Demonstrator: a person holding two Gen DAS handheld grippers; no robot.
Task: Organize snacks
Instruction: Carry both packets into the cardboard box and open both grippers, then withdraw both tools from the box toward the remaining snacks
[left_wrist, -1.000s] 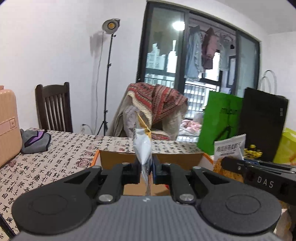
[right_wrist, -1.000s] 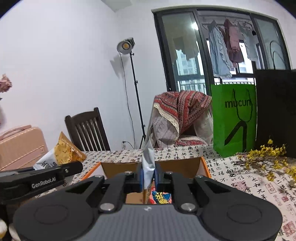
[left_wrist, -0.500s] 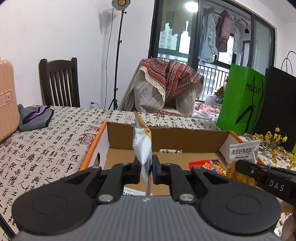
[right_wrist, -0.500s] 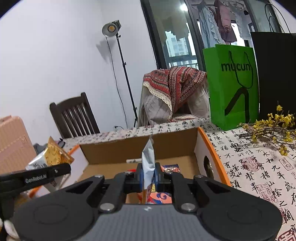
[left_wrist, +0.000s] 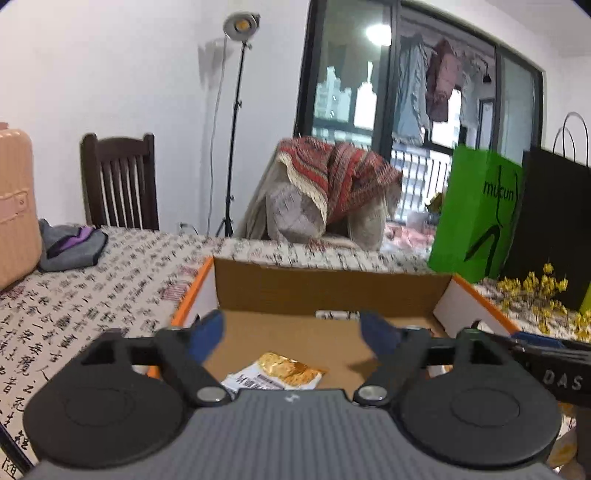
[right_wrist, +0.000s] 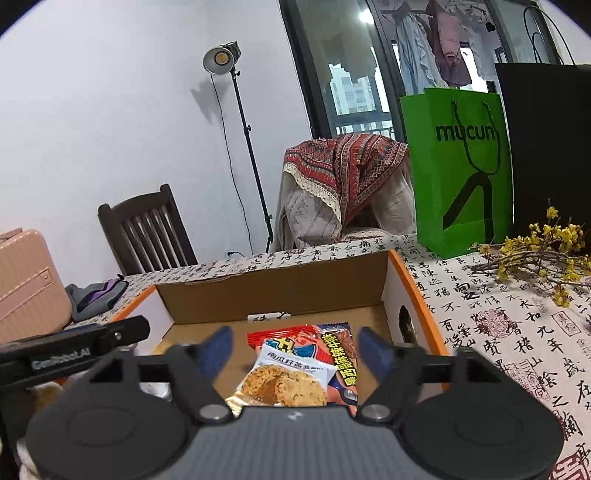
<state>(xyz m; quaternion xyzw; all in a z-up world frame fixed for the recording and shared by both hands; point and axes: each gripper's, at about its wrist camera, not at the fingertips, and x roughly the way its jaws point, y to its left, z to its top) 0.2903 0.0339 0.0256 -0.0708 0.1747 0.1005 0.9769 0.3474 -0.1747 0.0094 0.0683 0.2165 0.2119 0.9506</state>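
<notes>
Left wrist view: the left claw (left_wrist: 291, 334) is spread wide and holds nothing, above the box (left_wrist: 332, 288). A gold packet (left_wrist: 275, 373) lies flat on the box floor just below and between its tips.

Right wrist view: the right claw (right_wrist: 295, 347) is likewise spread and bare. A cracker packet (right_wrist: 288, 380) lies between its tips, overlapping a red packet (right_wrist: 332, 354) beyond.

Two snack pkts (right_wrist: 291, 376) stacked in box (right_wrist: 273, 291) on table (right_wrist: 480, 321); bag (right_wrist: 458, 166) behind-right.
</notes>
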